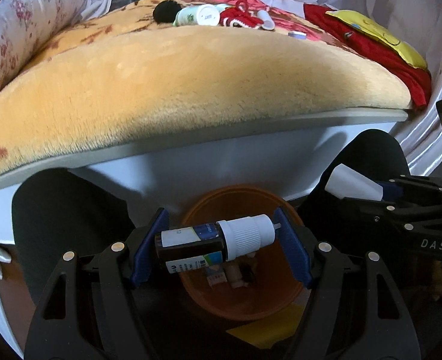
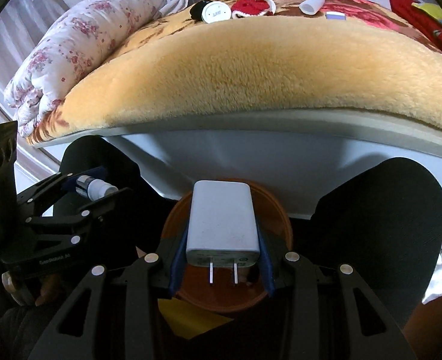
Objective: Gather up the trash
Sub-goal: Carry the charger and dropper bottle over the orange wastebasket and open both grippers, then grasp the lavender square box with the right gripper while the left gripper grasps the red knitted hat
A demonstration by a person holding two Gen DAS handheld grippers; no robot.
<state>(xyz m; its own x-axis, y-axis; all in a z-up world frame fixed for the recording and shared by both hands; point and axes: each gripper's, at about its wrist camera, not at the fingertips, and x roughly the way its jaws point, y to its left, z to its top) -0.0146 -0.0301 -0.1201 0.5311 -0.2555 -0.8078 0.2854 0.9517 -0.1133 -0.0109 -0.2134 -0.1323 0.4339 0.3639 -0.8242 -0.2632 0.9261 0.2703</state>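
Over the round orange plastic bin [image 1: 242, 306] on the floor, below the bed's front edge: both tongs loaded, drop step in hand. Left gripper [image 1: 221, 246] clamped end-to-end on a small dark dropper bottle with white ribbed cap [image 1: 215, 241], held sideways right above the bin mouth. Right gripper [image 2: 221, 249] pinched narrow on a white rectangular wall charger [image 2: 222, 222], prongs toward camera, also over the bin [image 2: 173, 219]. Bin already has a few small bits at the bottom; can't tell what they are.

Next, by my read: spread both sets of fingers and let the items fall, bottle first since it's centred. Then back to the plush yellow blanket [image 1: 191, 90]. Far edge of the bed carries a white-based green bottle [image 1: 198, 15], a short white tube [image 2: 311, 4], a small flat white-blue piece [image 2: 335, 15] and a red knitted item [image 2: 251, 6].
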